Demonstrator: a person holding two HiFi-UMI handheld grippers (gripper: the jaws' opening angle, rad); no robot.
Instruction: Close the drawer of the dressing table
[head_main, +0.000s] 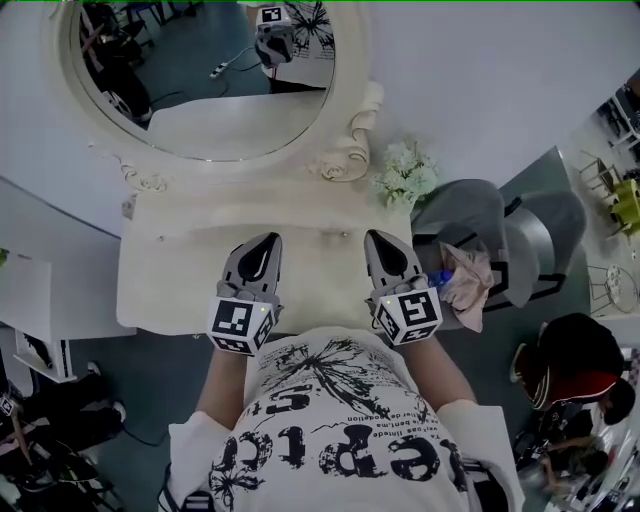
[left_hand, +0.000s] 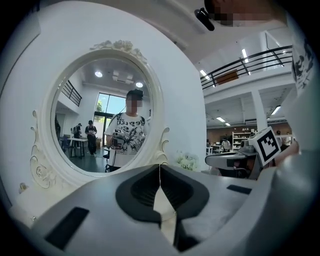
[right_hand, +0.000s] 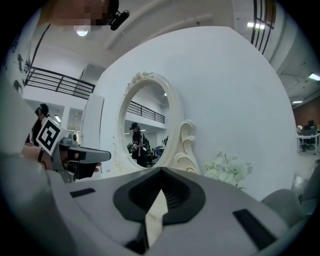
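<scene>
Held side by side above the counter (head_main: 170, 290): left gripper (head_main: 267, 242) and right gripper (head_main: 378, 240), both aimed ahead at the mirror (head_main: 200, 100). Fingers (left_hand: 135, 192) shut together on each, with nothing between, only pale counter showing under the seam.

Just past both tips, a shaded band below the mirror, taken here to be the drawer (head_main: 310, 234) front. Long axis crosswise to the fingers, running left to right, face turned back toward the tips. Cannot tell how far out it stands, or whether it is out at all.

Right knob (head_main: 345, 233) just inside and ahead of the right tips. Left knob (head_main: 160, 238) well out to the left of the left tips. Both tips about level and equally near the band, the right ones nearer a knob.

Likely needed: a straight push forward along the fingers, square to the front, with both tips landing together so as not to skew it.
</scene>
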